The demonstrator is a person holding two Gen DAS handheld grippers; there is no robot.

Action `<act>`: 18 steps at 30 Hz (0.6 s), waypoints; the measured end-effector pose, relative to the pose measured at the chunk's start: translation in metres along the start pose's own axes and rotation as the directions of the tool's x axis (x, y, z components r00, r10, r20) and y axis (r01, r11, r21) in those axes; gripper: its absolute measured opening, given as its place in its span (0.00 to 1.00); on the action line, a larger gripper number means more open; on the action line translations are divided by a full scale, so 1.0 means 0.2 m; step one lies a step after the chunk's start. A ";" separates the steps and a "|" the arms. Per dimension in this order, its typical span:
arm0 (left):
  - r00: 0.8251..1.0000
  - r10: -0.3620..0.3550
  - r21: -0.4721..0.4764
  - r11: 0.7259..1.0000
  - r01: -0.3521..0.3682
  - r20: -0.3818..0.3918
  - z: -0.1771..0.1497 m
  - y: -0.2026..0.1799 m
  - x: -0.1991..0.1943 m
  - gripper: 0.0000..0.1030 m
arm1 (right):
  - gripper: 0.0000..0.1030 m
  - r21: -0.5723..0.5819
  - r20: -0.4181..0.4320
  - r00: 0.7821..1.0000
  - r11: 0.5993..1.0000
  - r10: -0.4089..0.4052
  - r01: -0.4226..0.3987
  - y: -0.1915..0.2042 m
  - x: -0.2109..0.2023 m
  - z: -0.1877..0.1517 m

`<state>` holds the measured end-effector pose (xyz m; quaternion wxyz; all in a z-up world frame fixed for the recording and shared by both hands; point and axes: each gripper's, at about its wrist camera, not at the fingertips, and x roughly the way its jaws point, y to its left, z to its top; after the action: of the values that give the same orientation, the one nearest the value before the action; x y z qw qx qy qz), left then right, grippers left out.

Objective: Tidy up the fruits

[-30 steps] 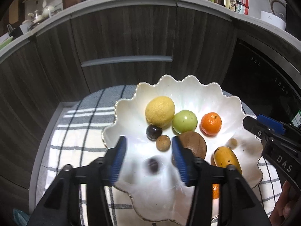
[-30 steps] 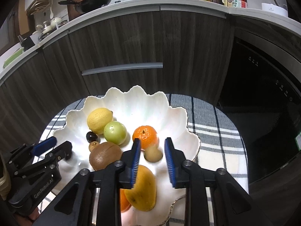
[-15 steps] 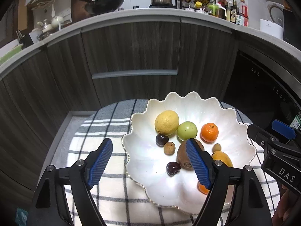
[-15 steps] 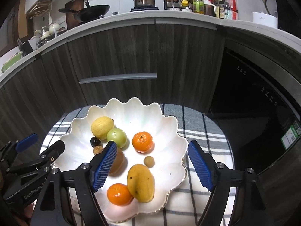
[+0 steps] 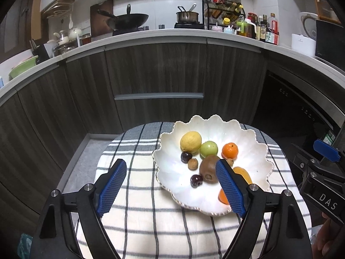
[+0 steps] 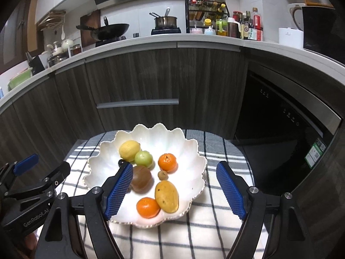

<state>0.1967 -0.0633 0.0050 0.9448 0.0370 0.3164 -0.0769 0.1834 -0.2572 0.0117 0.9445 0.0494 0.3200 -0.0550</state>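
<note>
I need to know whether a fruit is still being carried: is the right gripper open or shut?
Open. The right gripper has its blue pads spread wide with nothing between them; its jaws have just been opening, above the white plate.

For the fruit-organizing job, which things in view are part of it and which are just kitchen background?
Part of the job:
- scalloped white plate
- lemon
- green fruit
- kiwi
- mango
- two oranges
- cherries

Background:
- striped cloth
- wok
- saucepan
- spice rack
- sauce bottles
</note>
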 end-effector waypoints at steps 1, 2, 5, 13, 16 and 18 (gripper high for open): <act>1.000 0.001 0.005 1.000 -0.001 0.003 -0.01 0.00 -0.02 0.82 | 0.78 0.001 0.003 1.000 1.000 0.002 -0.002 0.00 -0.03 -0.01; 1.000 0.002 0.008 1.000 -0.002 0.005 -0.03 -0.01 -0.05 0.82 | 0.78 0.002 0.007 1.000 1.000 0.001 -0.001 -0.01 -0.06 -0.02; 1.000 0.002 0.012 1.000 -0.002 0.009 -0.08 -0.02 -0.11 0.82 | 0.78 0.005 0.019 1.000 1.000 -0.006 0.006 -0.01 -0.13 -0.06; 0.999 0.028 -0.009 1.000 -0.028 0.026 -0.24 -0.01 -0.25 0.85 | 0.78 -0.002 0.042 0.999 1.000 -0.028 0.028 -0.02 -0.26 -0.18; 0.999 0.038 -0.012 0.999 -0.037 0.027 -0.31 0.00 -0.28 0.85 | 0.78 -0.011 0.056 0.998 0.999 -0.041 0.041 -0.02 -0.30 -0.23; 0.999 0.038 -0.016 0.999 -0.037 0.024 -0.35 0.01 -0.30 0.85 | 0.78 -0.015 0.059 0.997 0.999 -0.047 0.048 -0.02 -0.33 -0.27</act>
<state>0.1081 -0.0463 -0.0144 0.9501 0.0346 0.3048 -0.0571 0.0992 -0.2489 0.0096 0.9523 0.0323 0.2939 -0.0763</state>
